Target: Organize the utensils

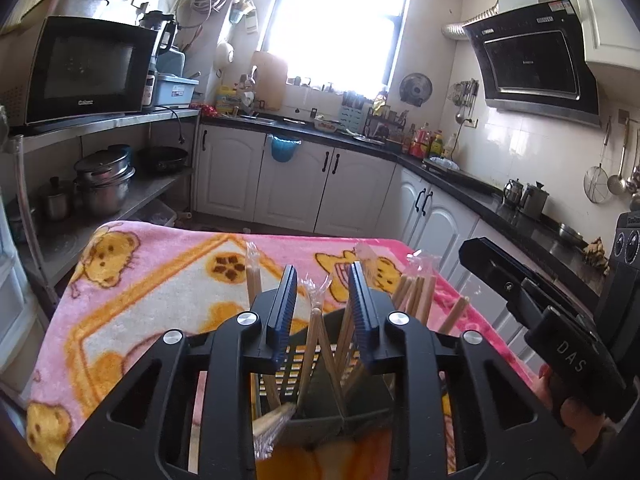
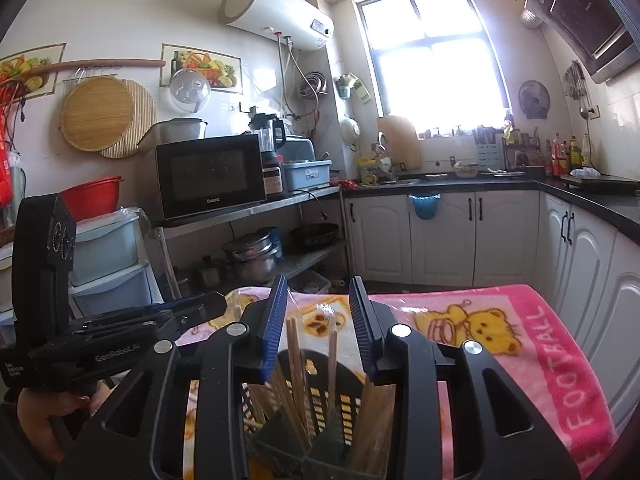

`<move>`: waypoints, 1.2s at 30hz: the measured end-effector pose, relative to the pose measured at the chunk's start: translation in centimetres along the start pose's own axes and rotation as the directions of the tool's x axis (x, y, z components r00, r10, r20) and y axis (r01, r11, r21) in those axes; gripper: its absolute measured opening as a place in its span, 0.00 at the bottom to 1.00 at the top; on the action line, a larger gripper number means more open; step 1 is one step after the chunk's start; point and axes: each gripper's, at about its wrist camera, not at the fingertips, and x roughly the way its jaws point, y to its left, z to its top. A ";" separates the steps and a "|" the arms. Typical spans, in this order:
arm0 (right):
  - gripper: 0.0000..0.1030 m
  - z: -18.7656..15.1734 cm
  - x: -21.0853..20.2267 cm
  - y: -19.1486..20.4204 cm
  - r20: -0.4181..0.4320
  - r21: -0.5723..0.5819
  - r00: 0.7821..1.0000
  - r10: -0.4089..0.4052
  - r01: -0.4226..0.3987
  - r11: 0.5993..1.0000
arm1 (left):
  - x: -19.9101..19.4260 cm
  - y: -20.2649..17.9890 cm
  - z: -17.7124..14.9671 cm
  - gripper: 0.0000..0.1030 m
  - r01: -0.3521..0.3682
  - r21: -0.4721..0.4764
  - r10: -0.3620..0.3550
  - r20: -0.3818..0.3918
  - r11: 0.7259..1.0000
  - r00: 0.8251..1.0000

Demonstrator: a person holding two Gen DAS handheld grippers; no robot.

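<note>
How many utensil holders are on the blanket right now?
1: a black slotted holder on the pink blanket, directly below the left gripper and the right gripper, with chopsticks standing in it. Another could be hidden behind the gripper bodies.

I face a small kitchen with white tiled walls. A bright window [image 2: 432, 56] on the far wall floods the room with daylight. White cabinets [image 1: 296, 184] under a dark countertop [image 1: 460, 176] run along that wall and turn down the right side. A black range hood [image 1: 532, 60] hangs there. On my left a metal shelf [image 1: 100, 124] carries a black microwave [image 2: 210, 176], with pots [image 1: 104, 184] beneath. A white water heater [image 2: 276, 12] sits high on the wall, near round bamboo mats [image 2: 104, 116].
</note>
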 end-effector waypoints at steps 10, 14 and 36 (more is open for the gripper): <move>0.41 -0.5 -2.0 -1.1 -0.047 0.037 0.998 -0.047 0.049 0.998 | -1.7 0.1 -0.9 0.54 -0.003 -0.013 0.002 -0.013 1.000 1.000; 0.44 -0.8 -2.9 -1.2 -0.060 0.038 0.997 -0.057 0.059 0.998 | -2.5 0.0 -1.2 0.65 -0.005 -0.016 0.005 -0.016 1.000 1.000; 0.67 -4.3 -6.4 -0.8 -0.151 0.030 0.986 -0.073 0.078 0.997 | -5.8 -1.4 -4.8 0.90 -0.033 -0.014 0.032 -0.060 0.999 0.998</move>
